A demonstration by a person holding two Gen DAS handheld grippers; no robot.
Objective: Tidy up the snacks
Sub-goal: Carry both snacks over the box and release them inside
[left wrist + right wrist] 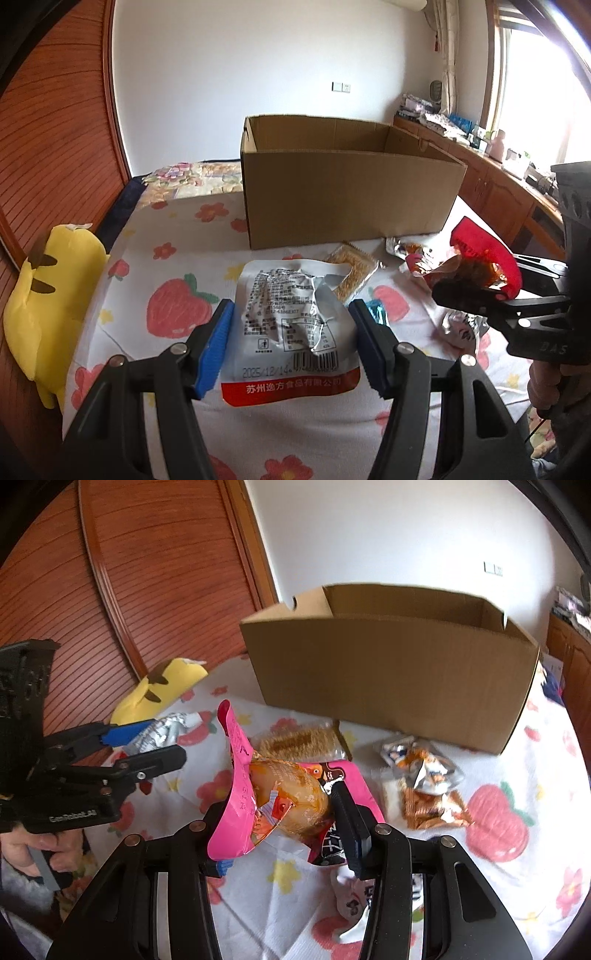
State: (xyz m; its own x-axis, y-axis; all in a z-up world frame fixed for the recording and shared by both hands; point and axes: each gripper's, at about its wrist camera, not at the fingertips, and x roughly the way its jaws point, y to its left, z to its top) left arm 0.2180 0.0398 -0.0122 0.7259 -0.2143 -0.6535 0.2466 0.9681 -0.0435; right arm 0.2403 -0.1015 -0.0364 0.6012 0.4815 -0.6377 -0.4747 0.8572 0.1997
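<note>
My left gripper point(290, 347) is shut on a white snack pouch with a red bottom band point(291, 332), held above the bed. My right gripper point(280, 830) is shut on a pink snack packet with a brown piece inside point(284, 794); it shows in the left wrist view point(484, 269) at the right. An open cardboard box point(343, 188) stands behind on the bed, also in the right wrist view point(399, 675). A brown wafer packet point(299, 744), silver-orange packets point(424, 771) and a white packet point(354, 904) lie on the sheet.
A yellow plush toy point(40, 299) lies at the bed's left edge against the wooden headboard point(55, 122). The flowered sheet point(166, 236) covers the bed. A wooden cabinet with clutter point(491, 177) stands under the window at right.
</note>
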